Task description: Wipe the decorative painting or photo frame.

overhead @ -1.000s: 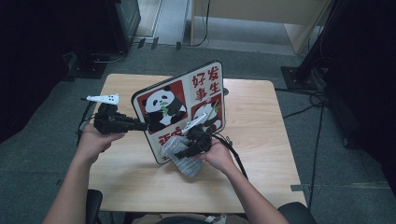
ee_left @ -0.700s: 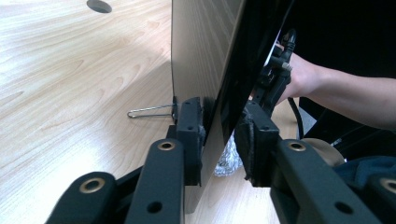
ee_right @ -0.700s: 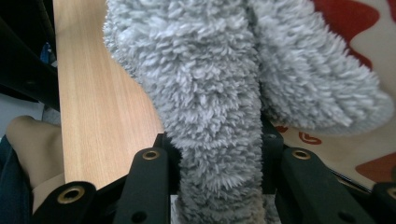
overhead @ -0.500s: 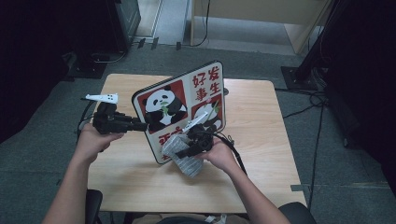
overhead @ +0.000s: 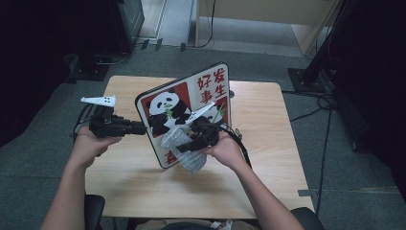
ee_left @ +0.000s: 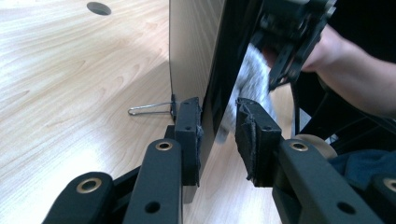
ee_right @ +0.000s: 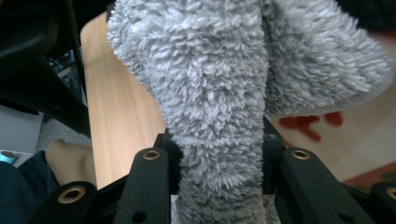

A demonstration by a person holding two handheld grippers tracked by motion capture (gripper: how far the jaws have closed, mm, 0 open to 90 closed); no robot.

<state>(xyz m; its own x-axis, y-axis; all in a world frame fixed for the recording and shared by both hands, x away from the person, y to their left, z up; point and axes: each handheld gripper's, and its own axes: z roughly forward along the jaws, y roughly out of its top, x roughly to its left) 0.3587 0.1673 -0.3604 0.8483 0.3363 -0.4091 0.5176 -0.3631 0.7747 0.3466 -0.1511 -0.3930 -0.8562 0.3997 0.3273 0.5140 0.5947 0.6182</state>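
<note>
Grey fluffy cloth [ee_right: 219,93] is clamped in the right gripper [ee_right: 219,182], pressed against the panda board [overhead: 184,112]. Left gripper [ee_left: 218,135] straddles the board's edge, jaws having just been closing, one pad touching, the other apart.

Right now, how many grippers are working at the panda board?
2. The left gripper straddles the panda board's left edge; its jaws have just been closing, with the edge between them. The right gripper, in front of the board, is shut on a grey fluffy cloth. None seem hidden.
</note>
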